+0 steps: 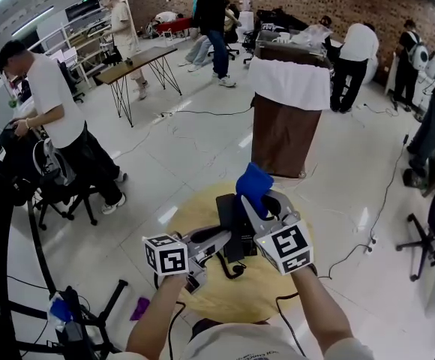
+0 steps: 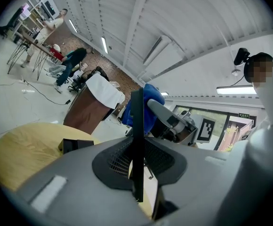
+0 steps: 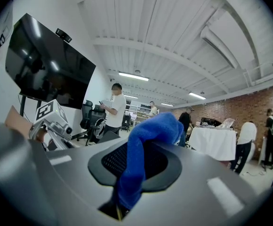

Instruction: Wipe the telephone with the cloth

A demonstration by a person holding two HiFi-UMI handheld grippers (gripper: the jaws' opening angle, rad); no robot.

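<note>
In a busy brick-walled workroom, the telephone [image 1: 233,222] sits on the round wooden desk [image 1: 225,300], its thin black edge pinched in the left claw [image 1: 219,240], while the right claw [image 1: 249,201], clamped on the blue cloth [image 1: 253,184], hangs at the telephone's far end, so most wiping apparently remains.

A round, light wooden table [image 1: 225,298] stands on a pale tiled floor [image 1: 202,148]. A black telephone [image 1: 236,227] sits near the table's centre. Its cord [image 1: 230,267] curls toward the table's near edge.

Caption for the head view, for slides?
Right gripper holds blue cloth near black telephone gripped by left gripper, at round table.
</note>
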